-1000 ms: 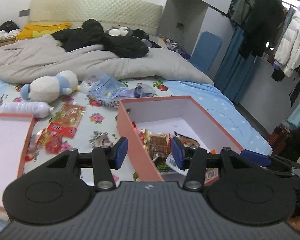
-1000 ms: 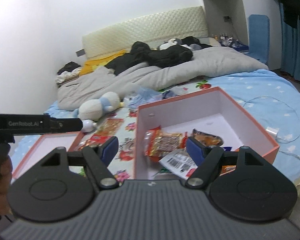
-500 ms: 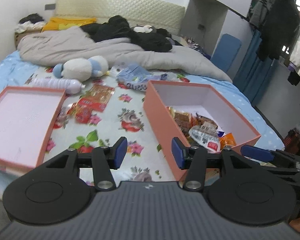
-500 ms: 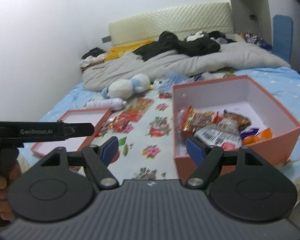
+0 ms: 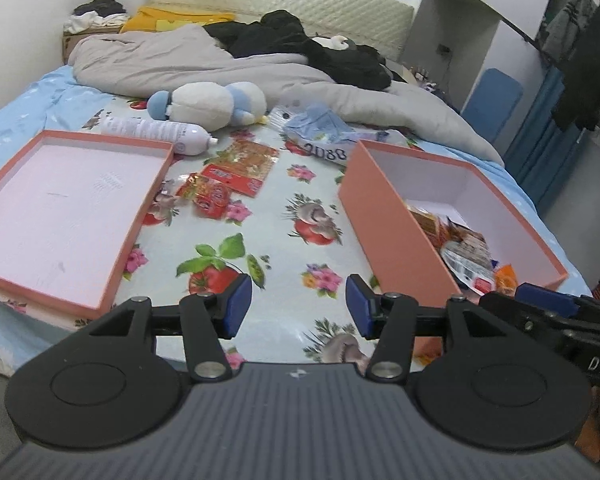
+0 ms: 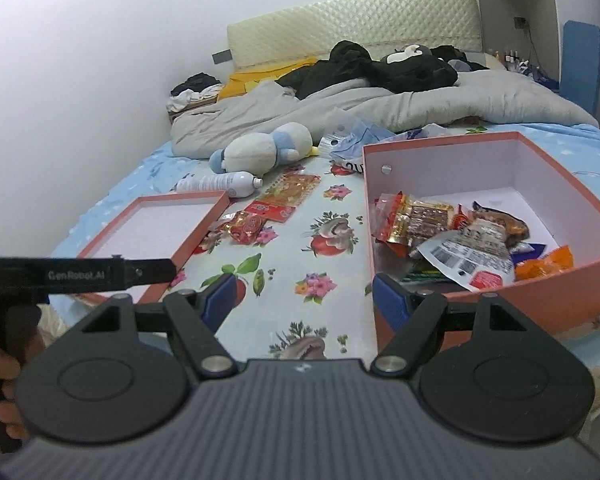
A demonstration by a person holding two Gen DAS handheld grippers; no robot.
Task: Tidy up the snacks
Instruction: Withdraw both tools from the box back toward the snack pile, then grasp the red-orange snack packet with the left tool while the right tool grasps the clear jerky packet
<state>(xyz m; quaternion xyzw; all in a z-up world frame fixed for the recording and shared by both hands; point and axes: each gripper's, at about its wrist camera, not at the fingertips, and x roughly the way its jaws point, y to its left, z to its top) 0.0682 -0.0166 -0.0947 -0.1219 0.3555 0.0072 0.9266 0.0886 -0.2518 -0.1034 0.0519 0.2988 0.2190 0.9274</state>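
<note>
An orange box (image 5: 388,236) (image 6: 556,300) stands on the bed at the right and holds several snack packets (image 6: 452,236) (image 5: 464,252). Its shallow lid (image 5: 64,216) (image 6: 152,228) lies open side up at the left. A few red and orange snack packets (image 5: 228,180) (image 6: 276,204) lie loose on the floral sheet between them. My left gripper (image 5: 299,306) is open and empty, near the bed's front edge. My right gripper (image 6: 303,298) is open and empty, beside the box's front left corner.
A white bottle (image 5: 156,132) and a plush toy (image 5: 212,104) lie behind the lid. A blue plastic bag (image 5: 324,128), a grey duvet (image 5: 228,68) and black clothes (image 5: 324,48) fill the back of the bed. A cupboard and hanging clothes stand at the right.
Both grippers have pulled back from the box toward the bed's front edge and risen, so the lid and loose packets now show. Both stay open and empty.
</note>
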